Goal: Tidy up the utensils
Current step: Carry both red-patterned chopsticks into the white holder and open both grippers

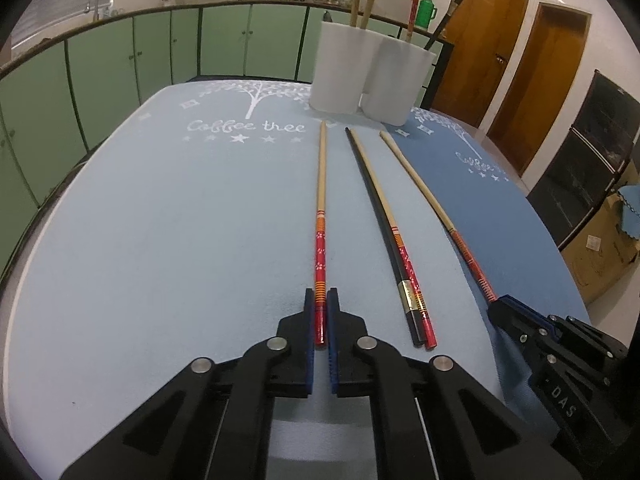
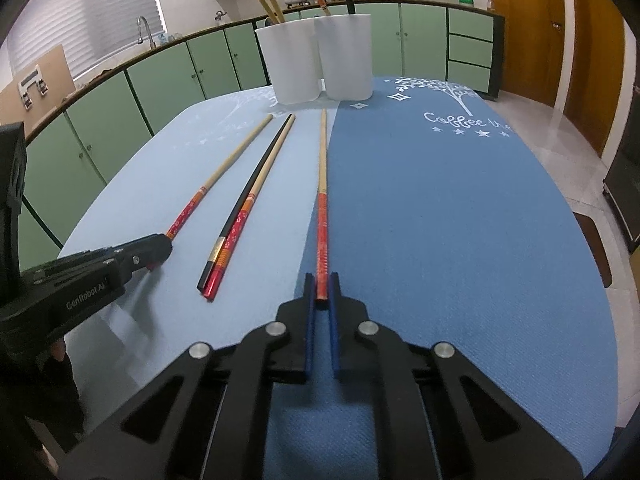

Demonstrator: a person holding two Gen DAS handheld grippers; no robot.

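A: Kitchen setting. Pale green cabinet doors [image 1: 224, 40] run along the back wall, brown wooden doors [image 1: 492, 44] to one side. Work surface is a table under two cloth mats: a light blue mat [image 1: 160, 220] printed with a white tree, and a darker blue mat [image 2: 440, 220] beside it.

B: Utensils?

A: Four chopsticks lie flat, tips toward two white cylindrical holders [image 1: 362, 76] standing touching at the far edge. Leftmost: a single wooden chopstick with a red patterned handle [image 1: 321, 208]. Middle: a black chopstick with a gold band [image 1: 380, 224] lying against another wooden, red-handled chopstick [image 1: 404, 248], side by side, touching. Rightmost: a wooden chopstick with an orange-red handle [image 2: 322, 200], lying just along the seam between the mats.

B: Holders' contents?

A: Two plain wooden sticks stand in the left holder; one red-handled and one black stick in the right one. All lean.

B: Left gripper?

A: Left gripper [image 1: 321, 312], black with blue pads, sits low on the light mat. Its fingers are drawn close around the red handle end of the leftmost chopstick, pads flanking it tightly. Chopstick looks flat on the mat.

B: Right gripper?

A: Right gripper [image 2: 322, 294] likewise: fingers narrowed onto the butt of the orange-red-handled chopstick, which sits pinched between the tips. That stick also appears to rest on the cloth.
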